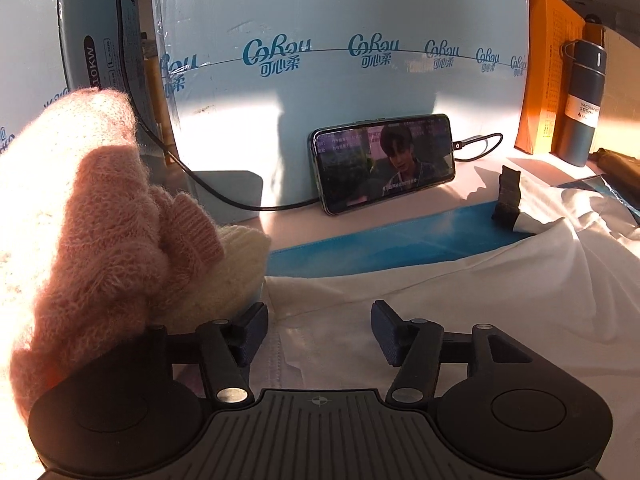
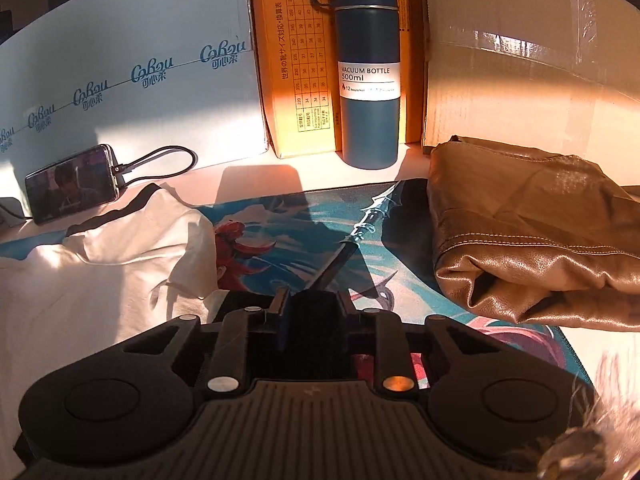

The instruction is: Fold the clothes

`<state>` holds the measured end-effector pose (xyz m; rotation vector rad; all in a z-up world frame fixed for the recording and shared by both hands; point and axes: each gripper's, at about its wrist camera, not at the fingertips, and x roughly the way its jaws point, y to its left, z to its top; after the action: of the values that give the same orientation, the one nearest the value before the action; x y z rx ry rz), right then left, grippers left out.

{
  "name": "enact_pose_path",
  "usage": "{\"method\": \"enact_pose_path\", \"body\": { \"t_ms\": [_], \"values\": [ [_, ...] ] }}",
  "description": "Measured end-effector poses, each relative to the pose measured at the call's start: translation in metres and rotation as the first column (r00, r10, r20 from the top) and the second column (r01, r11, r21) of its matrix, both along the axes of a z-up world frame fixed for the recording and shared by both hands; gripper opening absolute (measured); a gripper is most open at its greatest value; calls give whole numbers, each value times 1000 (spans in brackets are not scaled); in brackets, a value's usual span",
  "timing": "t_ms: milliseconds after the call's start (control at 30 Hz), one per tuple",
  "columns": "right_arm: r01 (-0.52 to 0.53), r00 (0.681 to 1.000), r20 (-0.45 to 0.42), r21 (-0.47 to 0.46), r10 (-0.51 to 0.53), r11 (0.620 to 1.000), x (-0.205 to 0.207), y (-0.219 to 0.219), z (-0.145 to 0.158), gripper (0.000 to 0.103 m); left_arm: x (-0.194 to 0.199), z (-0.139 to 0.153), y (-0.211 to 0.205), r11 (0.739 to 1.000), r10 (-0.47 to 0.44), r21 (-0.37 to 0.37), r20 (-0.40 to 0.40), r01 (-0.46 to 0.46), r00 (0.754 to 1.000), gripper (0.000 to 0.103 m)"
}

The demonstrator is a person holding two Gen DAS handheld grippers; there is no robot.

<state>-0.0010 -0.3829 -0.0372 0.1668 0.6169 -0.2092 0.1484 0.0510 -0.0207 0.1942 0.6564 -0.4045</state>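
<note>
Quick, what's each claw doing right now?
Left gripper: open, empty, over the white shirt.
Right gripper: closed; holding anything, cannot tell.

The left gripper [image 1: 320,330] sits low with its 2 blue-padded fingers [image 1: 252,334] spread wide apart. The right gripper [image 2: 310,312] points forward with its jaws drawn together; whether anything is pinched between them cannot be told, as they lie in deep shadow.
</note>
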Motion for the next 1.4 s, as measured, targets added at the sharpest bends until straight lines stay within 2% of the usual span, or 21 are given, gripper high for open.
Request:
{"method": "enact_pose_path", "body": {
  "t_ms": [100, 133, 167, 233, 267, 300, 367, 400, 433, 467, 633, 767, 933, 1033, 1133, 1167, 1200, 1233, 1267, 1333, 1400],
  "values": [
    [8, 1000, 1, -2, -8, 1000, 1, 0, 0, 29, 4, 0, 3, 999, 4, -31, -26, -5, 1000, 62],
    [11, 1000, 1, -4, -11, 1000, 1, 0, 0, 38, 6, -1, 4, 999, 1, -50, -30, -3, 1000, 63],
    [12, 1000, 2, -2, -12, 1000, 1, 0, 0, 41, 8, -1, 4, 998, -2, -68, -35, -1, 999, 63],
    [12, 1000, 2, 6, -12, 1000, 1, -2, 0, 43, 9, -2, 2, 997, -14, -74, -26, 12, 1000, 61],
    [10, 1000, 2, 7, -10, 1000, 1, -2, 0, 43, 8, -2, 0, 998, -23, -63, -15, 22, 1000, 50],
    [4, 1000, 2, 3, -4, 1000, 1, -1, 0, 41, 5, -2, -4, 998, -39, -43, 1, 39, 999, 24],
    [-15, 1000, 1, -9, 15, 1000, 2, 3, 0, 30, -2, -2, -10, 997, -71, -1, 32, 71, 997, 7],
    [-22, 1000, 2, -18, 22, 1000, 2, 4, 0, 21, -5, -2, -13, 996, -84, 21, 49, 83, 995, 5],
    [-26, 1000, 3, -29, 26, 999, 2, 6, 1, 16, -8, -1, -16, 996, -75, 51, 78, 71, 994, 5],
    [-28, 1000, 4, -43, 28, 999, 2, 8, 1, 15, -8, 0, -18, 996, -62, 67, 99, 56, 993, 5],
    [-4, 1000, 15, -119, 5, 993, 1, 11, 4, 13, 12, 9, -21, 999, -12, 42, 110, 7, 994, 4],
    [14, 1000, -1, -148, -14, 989, 5, 11, 2, 13, 25, -2, -40, 988, -40, 152, 123, 21, 992, 5],
    [21, 1000, -18, -204, -25, 979, 8, 10, 2, 13, 35, -7, -53, 963, -84, 266, 150, 41, 985, 13],
    [31, 999, -30, -215, -39, 976, 12, 7, 0, 13, 37, -1, -56, 958, -110, 280, 137, 68, 985, 14],
    [31, 999, -36, -221, -40, 975, 15, 5, 0, 13, 25, 10, -55, 951, -139, 295, 146, 91, 979, 22],
    [27, 999, -38, -218, -36, 976, 16, 4, 0, 13, 18, 14, -55, 949, -149, 300, 152, 98, 977, 31],
    [27, 999, -37, -207, -36, 978, 15, 2, 0, 15, 12, 19, -54, 946, -159, 305, 158, 105, 974, 49],
    [32, 999, -34, -190, -39, 981, 15, 0, 1, 17, 6, 23, -53, 944, -170, 311, 164, 112, 972, 60],
    [42, 999, -26, -169, -47, 985, 12, -3, 2, 20, -1, 27, -52, 942, -177, 316, 173, 116, 969, 79],
    [75, 997, -4, -124, -76, 989, 4, -9, 5, 33, -13, 37, -42, 949, -142, 306, 211, 73, 967, 82],
    [107, 994, 19, -85, -105, 991, -14, -13, 11, 37, -31, 49, -22, 971, -92, 235, 222, 38, 971, 82]
  ]
}}
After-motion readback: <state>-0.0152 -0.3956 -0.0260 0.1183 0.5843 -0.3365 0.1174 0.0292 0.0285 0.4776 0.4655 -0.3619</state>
